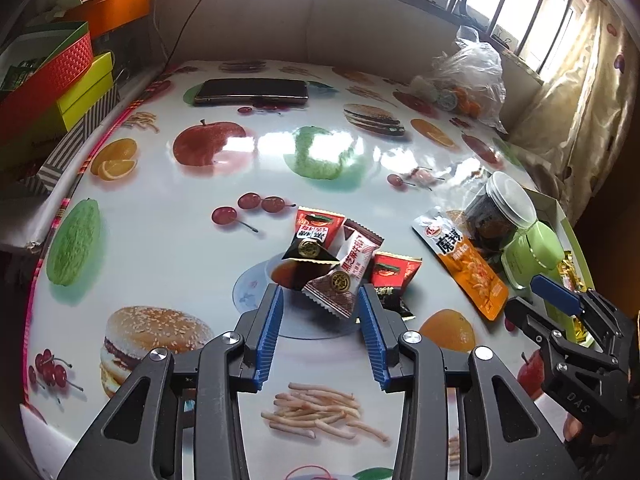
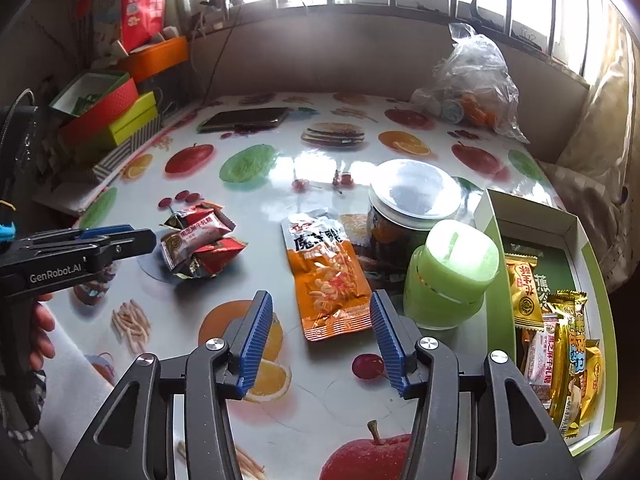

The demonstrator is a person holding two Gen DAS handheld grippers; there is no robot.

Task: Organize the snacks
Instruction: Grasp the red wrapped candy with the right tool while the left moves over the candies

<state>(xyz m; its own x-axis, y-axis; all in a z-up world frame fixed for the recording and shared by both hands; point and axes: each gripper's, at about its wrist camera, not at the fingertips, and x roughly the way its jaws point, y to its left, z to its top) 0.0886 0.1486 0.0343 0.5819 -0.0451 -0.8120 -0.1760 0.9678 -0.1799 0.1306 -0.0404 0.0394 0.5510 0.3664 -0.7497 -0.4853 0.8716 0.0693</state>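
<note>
Two grippers over the fruit-print table, and both stand wide with nothing between the blue pads. The left gripper hovers low, and just ahead of its fingertips lies a small pile of wrapped snacks, red, brown and black packets heaped together, the nearest brown one poking in between the tips without being pinched. Over on the other side, the right gripper is spread just as wide, and right at its tips lies the orange snack pouch, flat on the table, its near end reaching between the two pads. Just to the right of that gripper stands a green jar, upright, and behind it a clear jar with a pale lid, dark contents inside. Further right still, the open box with the green rim already holds several gold and yellow packets lying lengthwise. Beyond all that, well ahead of both tools, a dark phone lies flat near the far edge, and off to the far right sits a knotted clear plastic bag. Far left, coloured boxes are stacked beside the table.
</note>
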